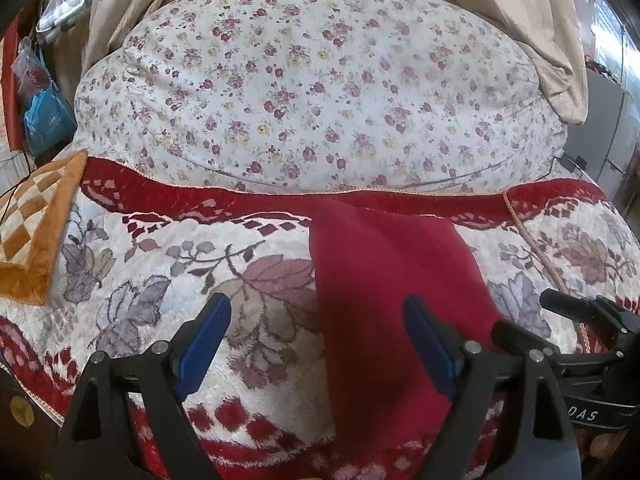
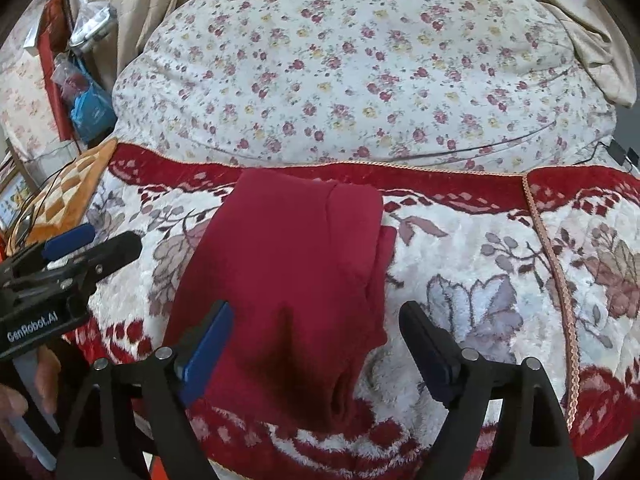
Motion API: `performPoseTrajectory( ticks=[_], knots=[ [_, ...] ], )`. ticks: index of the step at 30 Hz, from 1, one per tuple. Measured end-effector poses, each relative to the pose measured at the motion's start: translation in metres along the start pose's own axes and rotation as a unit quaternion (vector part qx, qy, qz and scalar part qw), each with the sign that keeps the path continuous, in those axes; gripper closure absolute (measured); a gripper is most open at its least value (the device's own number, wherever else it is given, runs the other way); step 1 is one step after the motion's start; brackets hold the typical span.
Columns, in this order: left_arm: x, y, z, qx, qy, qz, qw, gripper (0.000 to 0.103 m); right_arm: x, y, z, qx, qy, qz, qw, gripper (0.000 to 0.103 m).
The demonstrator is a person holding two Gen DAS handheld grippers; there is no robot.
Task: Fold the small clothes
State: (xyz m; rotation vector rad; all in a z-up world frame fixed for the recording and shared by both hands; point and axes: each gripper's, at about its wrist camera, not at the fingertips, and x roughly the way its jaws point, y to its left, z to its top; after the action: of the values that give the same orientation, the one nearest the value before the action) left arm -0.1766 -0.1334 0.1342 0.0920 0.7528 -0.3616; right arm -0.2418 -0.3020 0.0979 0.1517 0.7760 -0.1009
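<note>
A dark red garment point(image 2: 288, 264) lies folded into a long strip on the plush red-and-white floral blanket point(image 2: 480, 264). Its far end reaches the blanket's red border. My right gripper point(image 2: 316, 312) hovers open over the strip's near end, touching nothing; the cloth sits below, towards the left finger. In the left wrist view the same garment point(image 1: 380, 272) runs under my left gripper point(image 1: 316, 308), which is open and holds nothing. Each gripper shows in the other's view: the right gripper point(image 1: 534, 316) at the right, the left gripper point(image 2: 100, 242) at the left.
A large floral-print pillow point(image 1: 312, 92) fills the far side of the bed. An orange checkered cushion point(image 1: 36, 216) lies at the left, with a thin cable over it. Beige curtains point(image 1: 128, 0) and a blue bag point(image 1: 44, 116) hang behind. A hand point(image 2: 24, 392) shows at the lower left.
</note>
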Motion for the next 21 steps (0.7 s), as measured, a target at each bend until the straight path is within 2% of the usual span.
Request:
performPoseTrajectory(
  ticks=[21],
  knots=[
    [0.016, 0.003, -0.001, -0.004, 0.01, 0.01, 0.9999, 0.017, 0.015, -0.001, 0.006, 0.011, 0.011, -0.011, 1.0, 0.011]
  ],
)
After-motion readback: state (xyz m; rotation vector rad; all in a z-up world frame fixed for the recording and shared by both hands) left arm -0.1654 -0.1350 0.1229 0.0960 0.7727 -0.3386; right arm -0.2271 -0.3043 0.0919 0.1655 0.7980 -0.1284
